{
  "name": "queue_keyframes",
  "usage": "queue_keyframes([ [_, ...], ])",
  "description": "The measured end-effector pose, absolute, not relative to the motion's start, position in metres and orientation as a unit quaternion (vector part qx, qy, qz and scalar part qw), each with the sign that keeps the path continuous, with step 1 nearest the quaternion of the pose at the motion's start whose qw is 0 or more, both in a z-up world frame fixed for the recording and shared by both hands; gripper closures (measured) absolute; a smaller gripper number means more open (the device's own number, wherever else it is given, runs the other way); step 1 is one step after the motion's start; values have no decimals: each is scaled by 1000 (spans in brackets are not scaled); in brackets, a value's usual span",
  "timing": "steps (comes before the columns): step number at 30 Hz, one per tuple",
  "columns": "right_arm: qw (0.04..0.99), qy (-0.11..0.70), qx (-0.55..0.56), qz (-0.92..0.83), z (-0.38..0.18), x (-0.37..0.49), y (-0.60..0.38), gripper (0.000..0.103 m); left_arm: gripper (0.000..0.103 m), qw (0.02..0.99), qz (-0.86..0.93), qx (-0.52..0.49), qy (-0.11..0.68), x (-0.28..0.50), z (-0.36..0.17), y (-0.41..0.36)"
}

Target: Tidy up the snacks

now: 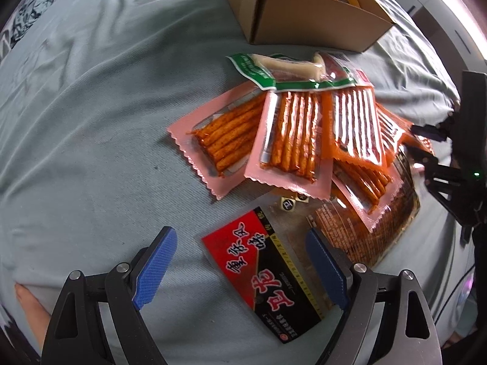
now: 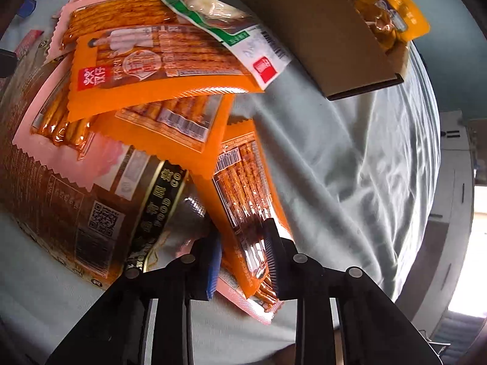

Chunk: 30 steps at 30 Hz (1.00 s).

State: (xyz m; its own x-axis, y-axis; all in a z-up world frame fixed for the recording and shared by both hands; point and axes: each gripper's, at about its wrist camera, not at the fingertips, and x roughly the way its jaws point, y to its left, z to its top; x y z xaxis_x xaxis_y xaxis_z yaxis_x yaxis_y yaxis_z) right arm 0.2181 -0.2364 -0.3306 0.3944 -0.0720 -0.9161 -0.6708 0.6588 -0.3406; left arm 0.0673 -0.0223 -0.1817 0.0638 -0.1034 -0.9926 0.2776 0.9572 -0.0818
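A pile of snack packets lies on a grey-blue cloth (image 1: 85,97). In the left wrist view my left gripper (image 1: 243,261) is open, its blue fingers on either side of a red and black packet (image 1: 261,270). Pink packets of spicy sticks (image 1: 225,140), orange packets (image 1: 356,127) and a green-edged packet (image 1: 274,70) lie beyond. In the right wrist view my right gripper (image 2: 243,252) is closed on an orange stick packet (image 2: 243,200) at the pile's near edge. A cardboard box (image 1: 307,21) with snacks inside stands behind the pile; it also shows in the right wrist view (image 2: 307,30).
A large brown packet (image 2: 61,200) lies under the pile. The right gripper's black body (image 1: 456,164) shows at the right edge of the left wrist view. Bare cloth (image 2: 350,158) spreads right of the pile. White furniture (image 2: 456,182) stands past the cloth's edge.
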Motion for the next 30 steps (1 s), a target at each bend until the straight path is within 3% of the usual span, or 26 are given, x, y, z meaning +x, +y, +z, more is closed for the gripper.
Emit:
queue_keyframes([
  [5, 781, 530, -255, 212, -297, 236, -270, 99, 15, 736, -118, 59, 664, 70, -178, -16],
  [14, 812, 531, -73, 231, -246, 253, -351, 99, 15, 757, -124, 97, 634, 85, -180, -24],
  [30, 794, 546, -100, 247, -266, 236, -346, 99, 13, 739, -150, 109, 648, 139, -209, -95],
])
